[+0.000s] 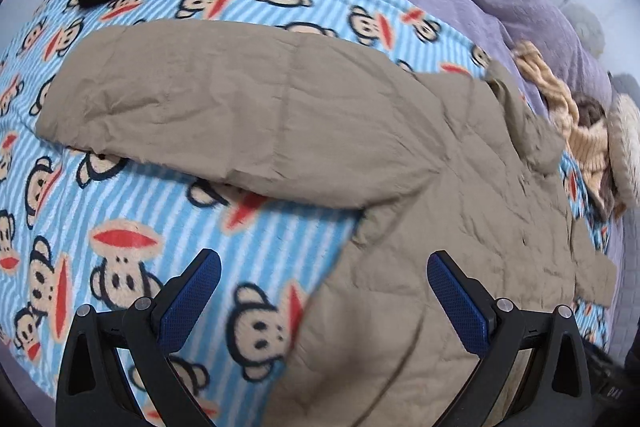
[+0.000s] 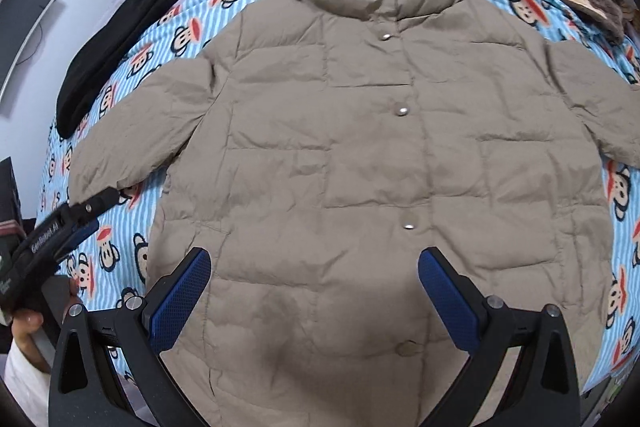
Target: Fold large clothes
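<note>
Puffer jacket (image 2: 360, 147) lies spread front-up across the bed's monkey-print blanket (image 2: 616, 195), ready for folding; left tongs (image 1: 324, 291) and right tongs (image 2: 314, 287) both gape wide, holding nothing.

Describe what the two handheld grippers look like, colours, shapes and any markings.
Both match: the right tool and left tool have black angular plastic frames with silver pivot bolts and two blue dimpled fingers. In the right wrist view the left tool's black body carries white lettering.
</note>
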